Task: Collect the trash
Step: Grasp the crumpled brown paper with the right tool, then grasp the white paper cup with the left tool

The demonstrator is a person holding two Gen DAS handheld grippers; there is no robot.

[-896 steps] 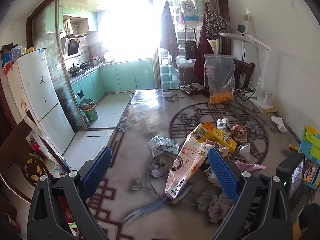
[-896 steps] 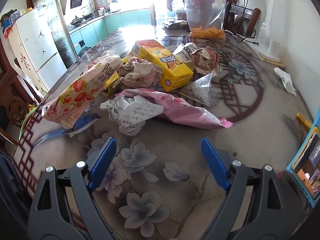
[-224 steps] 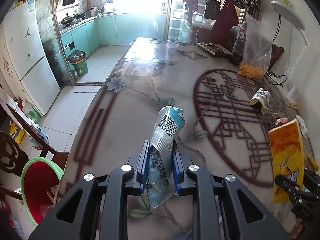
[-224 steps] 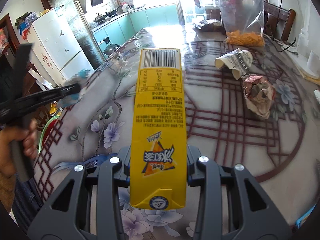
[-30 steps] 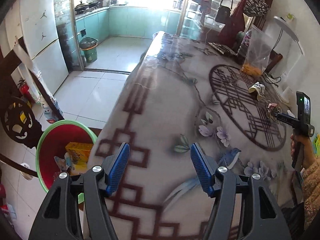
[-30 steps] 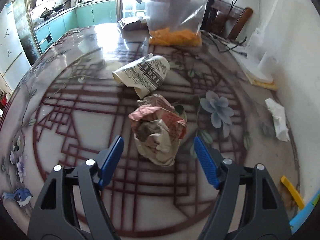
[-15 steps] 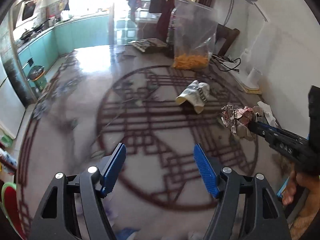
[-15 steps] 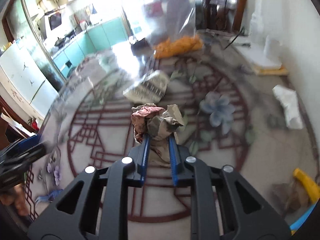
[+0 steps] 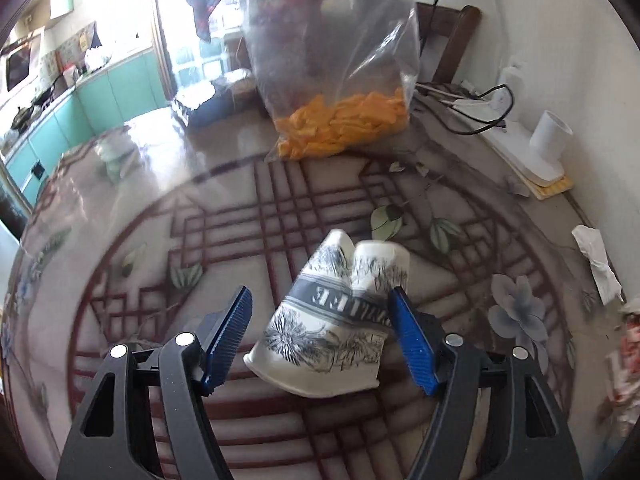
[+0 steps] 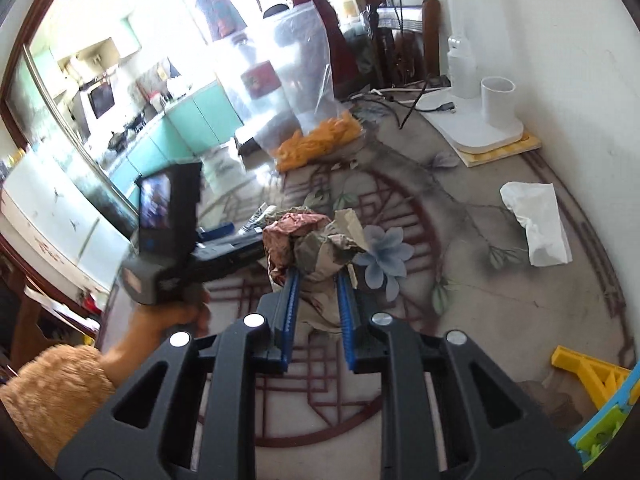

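Note:
A crushed white paper cup (image 9: 332, 320) with black print lies on the patterned table (image 9: 240, 216). My left gripper (image 9: 320, 316) is open around it, blue pads on either side, the right pad touching or nearly touching the cup. My right gripper (image 10: 318, 280) is shut on a crumpled brown and red paper wad (image 10: 312, 242) and holds it above the table. The left gripper's body (image 10: 192, 248) and the hand holding it show at left in the right wrist view.
A clear plastic bag with orange snacks (image 9: 340, 120) stands at the back of the table. A white crumpled tissue (image 10: 536, 216) lies at right near the wall. A white lamp base with a cup (image 10: 484, 128) and cables sit at the back right. A yellow plastic piece (image 10: 588, 372) lies at front right.
My left gripper has moved forward across the table and now straddles the paper cup. My right gripper, still shut on the wad, has lifted and swung right.

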